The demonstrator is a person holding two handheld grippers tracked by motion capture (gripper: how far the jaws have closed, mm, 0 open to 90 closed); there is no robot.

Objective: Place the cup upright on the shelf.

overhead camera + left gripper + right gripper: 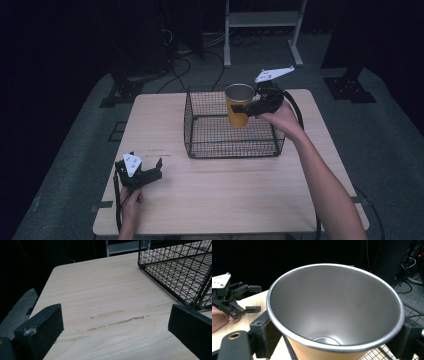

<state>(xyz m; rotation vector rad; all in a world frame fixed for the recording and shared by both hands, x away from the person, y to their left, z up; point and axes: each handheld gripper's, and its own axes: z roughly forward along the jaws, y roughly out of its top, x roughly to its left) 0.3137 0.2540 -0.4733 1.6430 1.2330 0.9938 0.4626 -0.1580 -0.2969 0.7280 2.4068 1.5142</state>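
A yellow cup (238,105) with a steel inside is held upright above the black wire basket (200,125), and my right gripper (248,108) is shut on it from the right. In the right gripper view the cup (334,312) is empty and both black jaws press on its outer wall. My left gripper (141,171) rests near the table's front left corner, open with nothing between its fingers (40,332). In the left gripper view the basket (180,270) stands to the upper right. The left gripper (253,298) also shows far off in the right gripper view.
The pale wooden table (220,200) carries the basket at its middle back. Dark floor, cables and a white frame stand (262,30) lie beyond the far edge. The person's right forearm (325,185) crosses the table's right side.
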